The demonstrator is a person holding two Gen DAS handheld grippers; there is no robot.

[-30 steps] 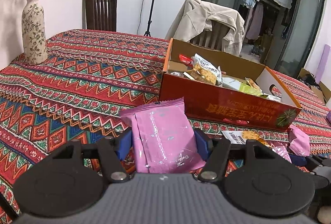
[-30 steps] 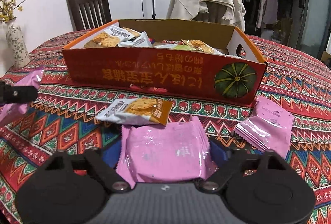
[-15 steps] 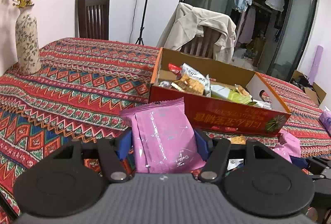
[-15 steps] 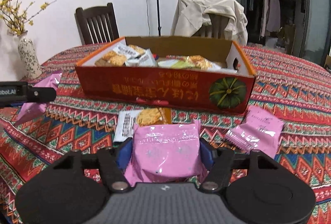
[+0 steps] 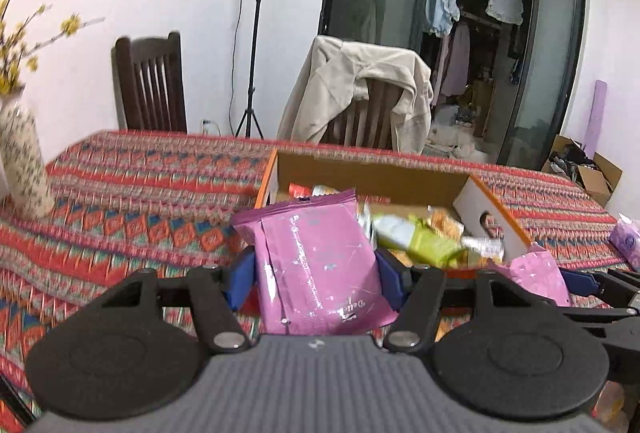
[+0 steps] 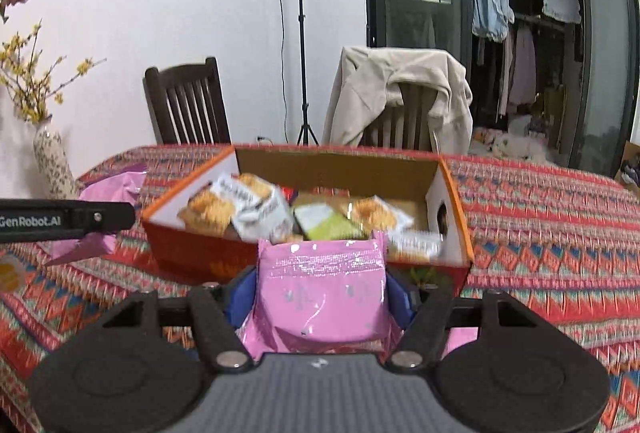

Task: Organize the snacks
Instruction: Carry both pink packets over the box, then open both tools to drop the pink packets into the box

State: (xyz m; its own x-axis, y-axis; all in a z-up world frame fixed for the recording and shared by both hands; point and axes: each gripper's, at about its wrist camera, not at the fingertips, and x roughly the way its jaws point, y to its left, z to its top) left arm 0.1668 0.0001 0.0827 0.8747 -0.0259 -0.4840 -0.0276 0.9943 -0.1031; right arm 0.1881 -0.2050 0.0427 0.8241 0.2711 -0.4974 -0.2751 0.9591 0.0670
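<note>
- Where the patterned tablecloth (image 5: 132,217) runs out to the far left: speckled vase (image 5: 22,169) with yellow blossoms, upright at the table's edge; dark wooden chair (image 5: 150,83) behind it.
- Left gripper (image 5: 316,269): clenched on a pink snack packet (image 5: 320,265), blue pads pressing both its sides, packet upright and lifted clear of the cloth.
- Just beyond that packet: open orange cardboard box (image 5: 486,205) on the table, holding a green-and-white packet (image 5: 416,239) and others, blurred.
- Behind the box: second chair draped with a beige jacket (image 5: 360,89).
- Right gripper (image 6: 320,297): grasping a second pink packet (image 6: 320,293) between its blue pads, raised in front of the box (image 6: 456,205) near wall.
- Inside the box, from the right wrist view: cracker packets (image 6: 236,205), left half; green one in the middle.
- Far right in the left wrist view: right gripper's packet showing pink beside the box corner.
</note>
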